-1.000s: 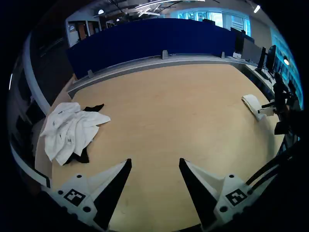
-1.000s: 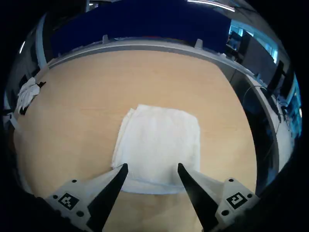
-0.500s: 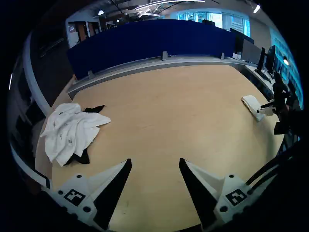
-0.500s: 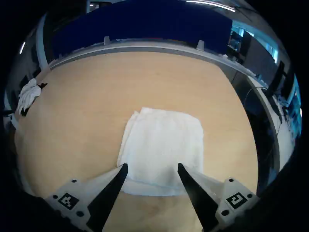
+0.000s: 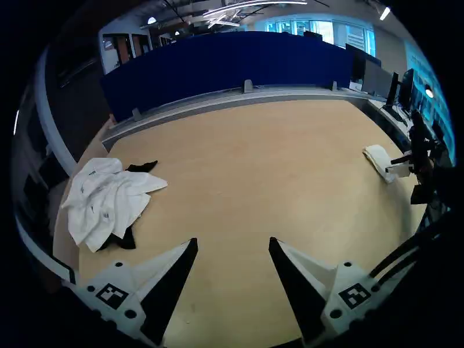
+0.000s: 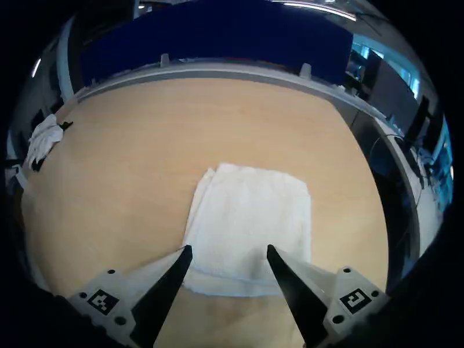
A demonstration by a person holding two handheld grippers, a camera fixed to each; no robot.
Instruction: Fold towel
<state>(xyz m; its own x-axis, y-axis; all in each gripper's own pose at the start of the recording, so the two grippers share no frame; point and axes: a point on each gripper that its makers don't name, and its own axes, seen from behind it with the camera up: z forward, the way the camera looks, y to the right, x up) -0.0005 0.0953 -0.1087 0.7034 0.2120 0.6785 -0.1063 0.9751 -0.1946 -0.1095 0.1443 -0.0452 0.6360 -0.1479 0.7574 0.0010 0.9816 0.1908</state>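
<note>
Towel (image 6: 250, 226), one, folded on table (image 6: 145, 145), one crumpled cloth heap (image 5: 107, 200)

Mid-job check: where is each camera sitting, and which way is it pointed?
Left gripper view: rides the left tongs, open, low above the pale wooden table, facing the blue partition.
Right gripper view: rides the right tongs, open, looking down over the folded white towel.
Both show that towel and the crumpled white cloth pile.

White towel (image 6: 252, 226); pale tan table (image 6: 145, 156); deep blue partition (image 5: 232, 61); white cloth heap (image 5: 107, 197) with small dark prints; black fabric (image 5: 144, 167)
</note>
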